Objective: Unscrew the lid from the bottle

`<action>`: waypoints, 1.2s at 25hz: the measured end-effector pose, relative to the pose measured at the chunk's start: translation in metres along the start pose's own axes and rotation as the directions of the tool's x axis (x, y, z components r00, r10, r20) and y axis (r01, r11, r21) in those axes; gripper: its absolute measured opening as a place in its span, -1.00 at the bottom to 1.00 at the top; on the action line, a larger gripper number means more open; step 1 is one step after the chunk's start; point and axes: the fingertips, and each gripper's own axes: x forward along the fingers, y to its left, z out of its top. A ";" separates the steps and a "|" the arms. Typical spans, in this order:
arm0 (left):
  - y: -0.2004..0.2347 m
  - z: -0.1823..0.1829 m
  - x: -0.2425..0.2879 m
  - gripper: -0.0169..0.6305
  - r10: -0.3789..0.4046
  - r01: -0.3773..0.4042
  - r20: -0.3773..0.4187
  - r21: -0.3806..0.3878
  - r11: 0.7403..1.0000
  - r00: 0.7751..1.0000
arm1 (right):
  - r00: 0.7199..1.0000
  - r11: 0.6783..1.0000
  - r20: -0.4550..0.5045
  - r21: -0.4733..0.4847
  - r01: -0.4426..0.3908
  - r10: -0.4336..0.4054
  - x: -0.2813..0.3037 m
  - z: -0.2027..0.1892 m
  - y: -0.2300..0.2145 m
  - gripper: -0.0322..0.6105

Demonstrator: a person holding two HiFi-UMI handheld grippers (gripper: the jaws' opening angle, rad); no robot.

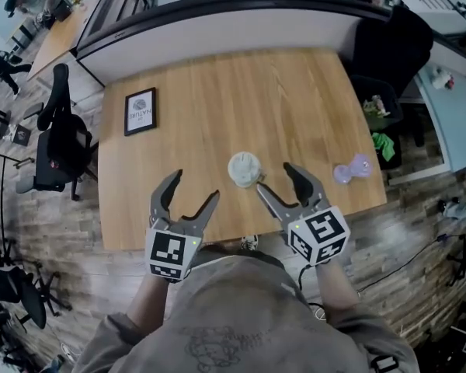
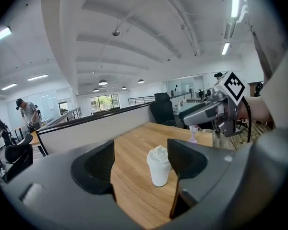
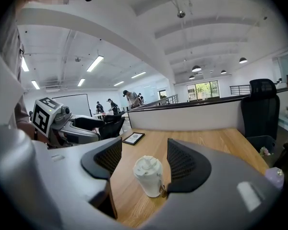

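A white bottle (image 1: 245, 169) with a white lid stands upright on the wooden table (image 1: 217, 92), near its front edge. My left gripper (image 1: 195, 186) hovers at the front edge, left of the bottle, open and holding nothing. My right gripper (image 1: 274, 178) is open too, and its left fingertip is close beside the bottle. In the left gripper view the bottle (image 2: 159, 166) stands beyond the open jaws, toward the right one. In the right gripper view the bottle (image 3: 148, 176) stands just ahead of the gap, untouched by the pads.
A small purple bottle (image 1: 351, 169) lies near the table's right edge. A black-framed picture (image 1: 140, 111) lies flat at the left. Black office chairs (image 1: 58, 142) stand left of the table, a low partition wall (image 1: 217, 22) runs behind it, and people stand far off.
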 end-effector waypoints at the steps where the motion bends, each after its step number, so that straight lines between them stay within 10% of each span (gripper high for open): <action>1: 0.002 -0.003 0.000 0.12 0.004 -0.004 -0.007 -0.016 1.000 1.000 | 1.000 1.000 -0.003 0.002 -0.001 0.001 0.001 -0.001 0.000 -0.02; 5: 0.008 -0.010 0.004 0.12 -0.026 0.027 0.009 -0.073 0.997 1.000 | 1.000 1.000 -0.010 0.009 0.005 -0.005 0.009 -0.003 -0.001 -0.02; 14: -0.014 -0.041 0.036 0.33 -0.181 0.183 -0.031 0.106 0.977 0.983 | 0.998 0.999 -0.049 0.041 0.032 -0.030 0.039 -0.010 0.007 -0.02; 30: -0.045 -0.147 0.131 0.55 -0.382 0.386 -0.093 0.019 0.923 0.919 | 0.984 0.993 -0.141 0.021 0.117 -0.113 0.116 -0.079 0.000 0.36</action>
